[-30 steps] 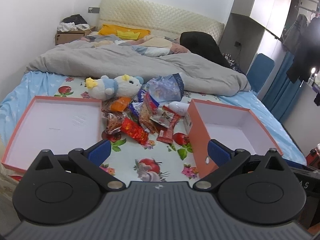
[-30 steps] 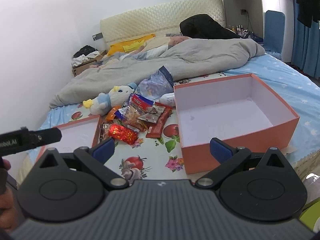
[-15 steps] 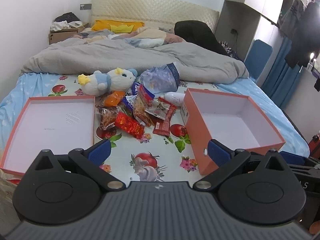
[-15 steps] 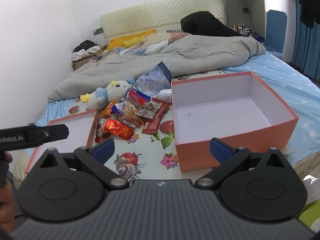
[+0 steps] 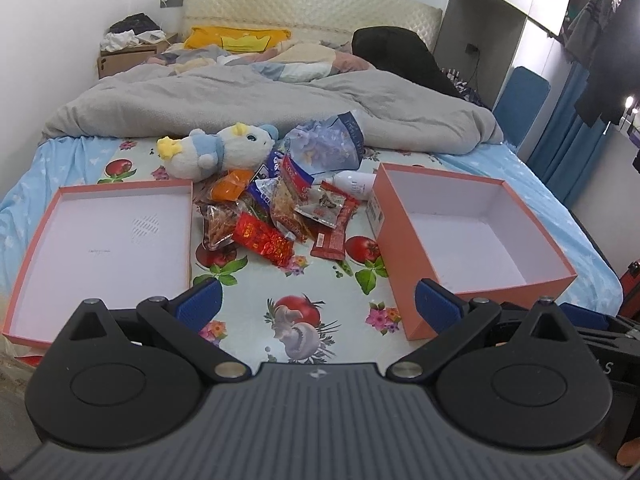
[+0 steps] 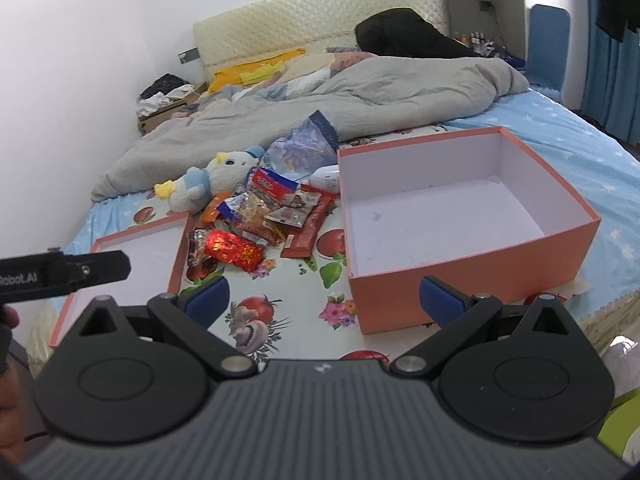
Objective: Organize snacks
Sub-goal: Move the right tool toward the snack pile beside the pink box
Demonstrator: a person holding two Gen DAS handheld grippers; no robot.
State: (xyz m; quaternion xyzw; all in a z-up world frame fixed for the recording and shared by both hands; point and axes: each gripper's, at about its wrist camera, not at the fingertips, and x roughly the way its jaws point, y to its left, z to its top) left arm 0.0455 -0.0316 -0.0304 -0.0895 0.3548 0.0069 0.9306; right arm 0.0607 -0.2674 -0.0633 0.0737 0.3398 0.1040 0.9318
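Both grippers wide open, empty: left gripper (image 5: 318, 306), right gripper (image 6: 324, 298).
Crinkly foil snack packets (image 5: 276, 216) piled on the fruit-print sheet (image 5: 312, 280), between the shallow orange lid (image 5: 104, 240) and deep orange cardboard box (image 5: 460, 232); plush toy (image 5: 218, 150), white bottle (image 5: 354, 184) crowd the heap.

A soft toy bird (image 5: 218, 150) lies on the bed (image 5: 24, 196), near the middle. A big grey blanket (image 5: 248, 108) is piled across the bed behind it. A yellow pillow (image 5: 240, 39) sits at the head end. A blue chair (image 5: 520, 102) stands past the right edge.
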